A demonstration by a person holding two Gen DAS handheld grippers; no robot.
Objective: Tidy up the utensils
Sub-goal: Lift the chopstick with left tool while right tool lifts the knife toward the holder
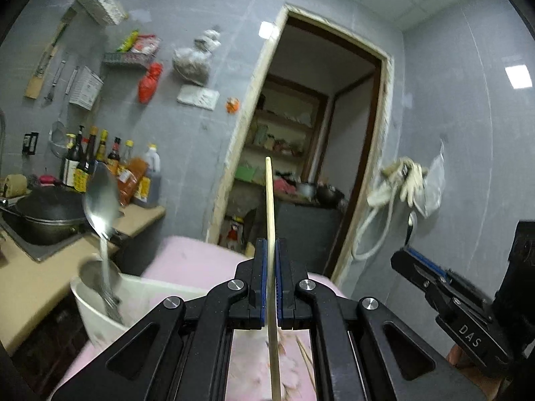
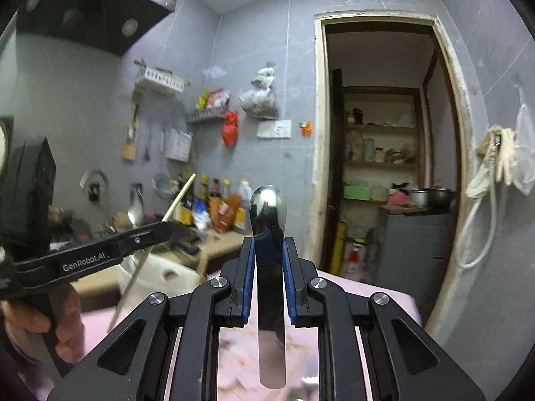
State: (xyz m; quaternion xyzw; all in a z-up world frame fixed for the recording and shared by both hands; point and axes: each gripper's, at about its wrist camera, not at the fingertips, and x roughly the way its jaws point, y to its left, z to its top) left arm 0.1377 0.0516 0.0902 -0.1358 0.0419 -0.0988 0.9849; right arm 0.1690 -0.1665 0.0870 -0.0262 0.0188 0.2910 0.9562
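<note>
My left gripper (image 1: 271, 247) is shut on a wooden chopstick (image 1: 270, 200) that stands upright between its pads; it also shows in the right wrist view (image 2: 177, 197). My right gripper (image 2: 268, 244) is shut on a steel spoon (image 2: 267, 207), bowl end up. A white utensil holder (image 1: 100, 304) stands at the lower left with another steel spoon (image 1: 100, 200) upright in it. The holder also shows in the right wrist view (image 2: 160, 274). More chopsticks (image 1: 306, 357) lie below on the pink cloth (image 1: 190, 260).
A counter (image 1: 30, 277) at left holds a black wok (image 1: 46, 214) and sauce bottles (image 1: 100, 163). An open doorway (image 1: 314, 153) lies ahead. White gloves and a hose (image 1: 401, 180) hang on the right wall. My right gripper (image 1: 461, 304) shows at the right.
</note>
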